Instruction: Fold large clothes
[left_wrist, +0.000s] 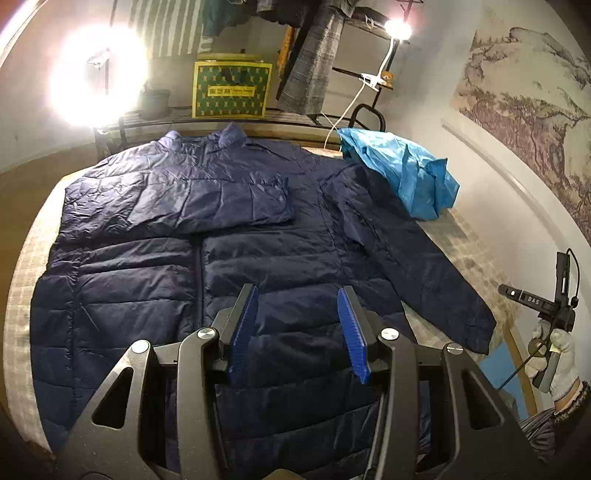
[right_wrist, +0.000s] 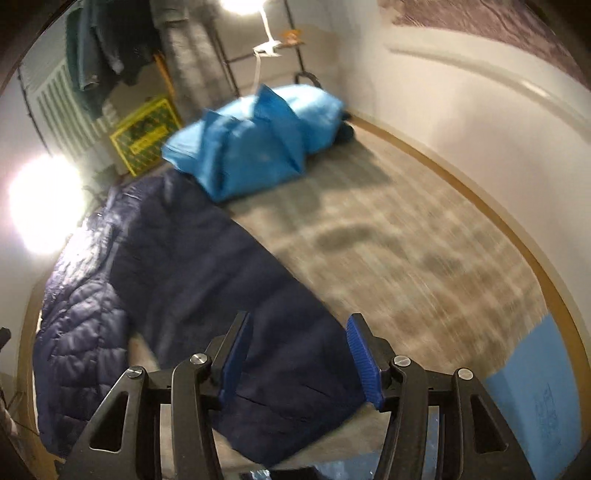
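Observation:
A navy quilted puffer jacket (left_wrist: 192, 266) lies flat on the checked table, collar at the far side. Its left sleeve (left_wrist: 207, 199) is folded across the chest. Its right sleeve (left_wrist: 417, 258) stretches out toward the front right. My left gripper (left_wrist: 301, 299) is open and empty, hovering over the jacket's lower front. My right gripper (right_wrist: 299, 332) is open, low over the cuff end of the outstretched sleeve (right_wrist: 258, 325); the view is blurred. The right gripper also shows in the left wrist view (left_wrist: 550, 314), off the table's right edge.
A crumpled light blue garment (left_wrist: 399, 173) lies at the far right of the table (right_wrist: 406, 240), also in the right wrist view (right_wrist: 258, 147). A yellow-green box (left_wrist: 232, 90), bright lamps and hanging clothes stand behind. A white wall runs along the right.

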